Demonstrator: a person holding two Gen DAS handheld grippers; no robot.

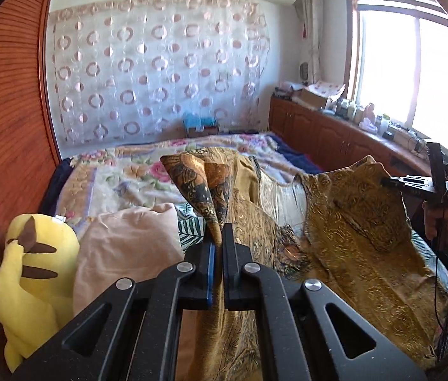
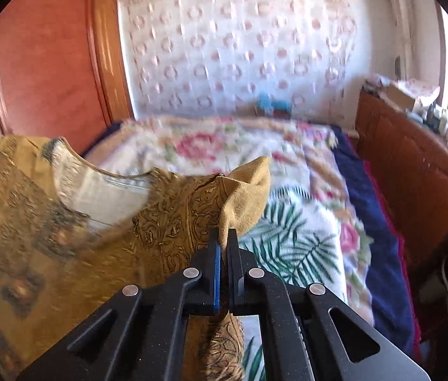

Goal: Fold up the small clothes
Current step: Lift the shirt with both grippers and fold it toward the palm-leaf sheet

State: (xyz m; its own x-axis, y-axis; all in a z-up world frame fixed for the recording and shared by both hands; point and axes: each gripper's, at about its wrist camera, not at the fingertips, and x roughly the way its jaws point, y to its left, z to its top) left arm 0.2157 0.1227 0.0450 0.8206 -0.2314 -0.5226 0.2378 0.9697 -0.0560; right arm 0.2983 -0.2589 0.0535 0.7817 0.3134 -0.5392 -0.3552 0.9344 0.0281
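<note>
As seen from the left wrist, the left gripper [image 1: 219, 238] was clamped tight on one shoulder of the golden top [image 1: 344, 222], which stretched rightward to the right gripper [image 1: 385, 181] above the bed [image 1: 122, 171]. From the right wrist, jaws pinched the other shoulder; the neckline ran leftward between them.

Bed [image 2: 198, 146]: far half of the flowered blanket lies bare, open passage there. Near left corner blocked by a yellow plush toy [image 1: 30, 273] and a pink pillow [image 1: 122, 247], touching each other. Wooden wardrobe [image 1: 4, 120] walls in the left side. Cluttered cabinet [image 1: 328, 130] runs along the right, close beside the bed edge. The lifted gold garment [image 1: 344, 209] spans the middle. Small blue item [image 2: 271, 103] at the far wall, possibly a box; blurred.
</note>
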